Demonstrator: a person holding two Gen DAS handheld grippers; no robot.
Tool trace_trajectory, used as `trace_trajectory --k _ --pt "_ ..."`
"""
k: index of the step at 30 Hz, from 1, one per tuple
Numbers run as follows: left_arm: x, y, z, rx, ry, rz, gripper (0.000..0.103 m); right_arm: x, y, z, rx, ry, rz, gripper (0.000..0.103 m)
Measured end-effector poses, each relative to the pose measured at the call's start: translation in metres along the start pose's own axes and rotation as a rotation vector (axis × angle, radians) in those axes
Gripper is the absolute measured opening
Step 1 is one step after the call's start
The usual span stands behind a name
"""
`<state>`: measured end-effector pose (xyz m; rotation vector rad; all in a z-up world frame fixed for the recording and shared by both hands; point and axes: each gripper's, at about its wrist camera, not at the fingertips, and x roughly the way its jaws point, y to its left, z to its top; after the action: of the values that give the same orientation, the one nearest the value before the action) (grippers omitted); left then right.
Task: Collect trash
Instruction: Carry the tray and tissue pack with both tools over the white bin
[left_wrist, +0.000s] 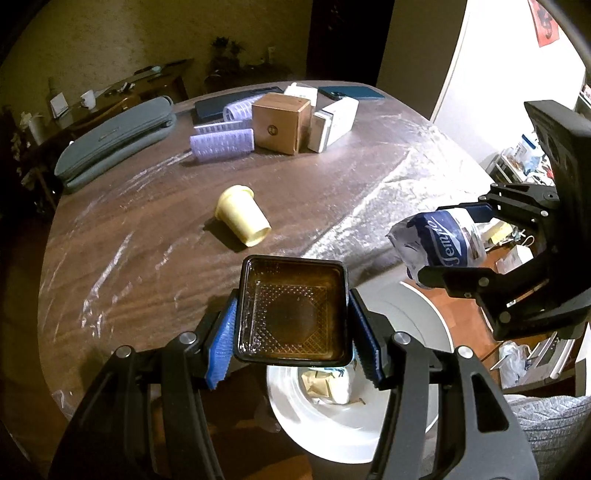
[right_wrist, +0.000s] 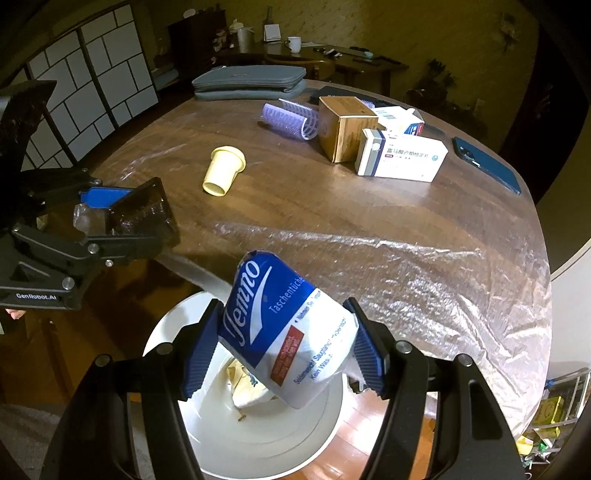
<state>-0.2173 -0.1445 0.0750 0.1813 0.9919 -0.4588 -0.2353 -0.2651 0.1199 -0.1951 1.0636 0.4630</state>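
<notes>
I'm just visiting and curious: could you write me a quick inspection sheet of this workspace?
Surface: wooden table under clear plastic film.
Job's things: dark plastic tray, tissue pack, white bin below with trash inside, cream cup lying on its side.
Clutter: hair rollers, cardboard box, medicine box, phone, grey case.
Grippers: left gripper holds the tray; right gripper holds the pack.
Cables: nothing seen.
Surroundings: side table, panelled screen.

Cup on table, bin beside.

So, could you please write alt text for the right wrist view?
The right gripper grips a blue-and-white tissue pack above a white bin beside a plastic-covered wooden table. At left, the left gripper holds a dark plastic tray.
</notes>
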Motion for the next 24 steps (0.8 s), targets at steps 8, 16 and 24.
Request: trace_trajectory --k 8,16,24 --pt "0.007 -0.014 -0.011 0.02 0.033 -0.021 0.057 -0.001 0.004 -0.013 -0.003 0.029 0.01 0.065" --pt "0.015 -0.023 -0.02 0.034 0.067 -0.04 0.057 0.004 0.007 -0.029 0.003 0.07 0.026 0.065" --pt "0.022 -0.03 -0.03 0.045 0.099 -0.052 0.057 0.01 0.012 -0.041 0.001 0.102 0.039 0.065"
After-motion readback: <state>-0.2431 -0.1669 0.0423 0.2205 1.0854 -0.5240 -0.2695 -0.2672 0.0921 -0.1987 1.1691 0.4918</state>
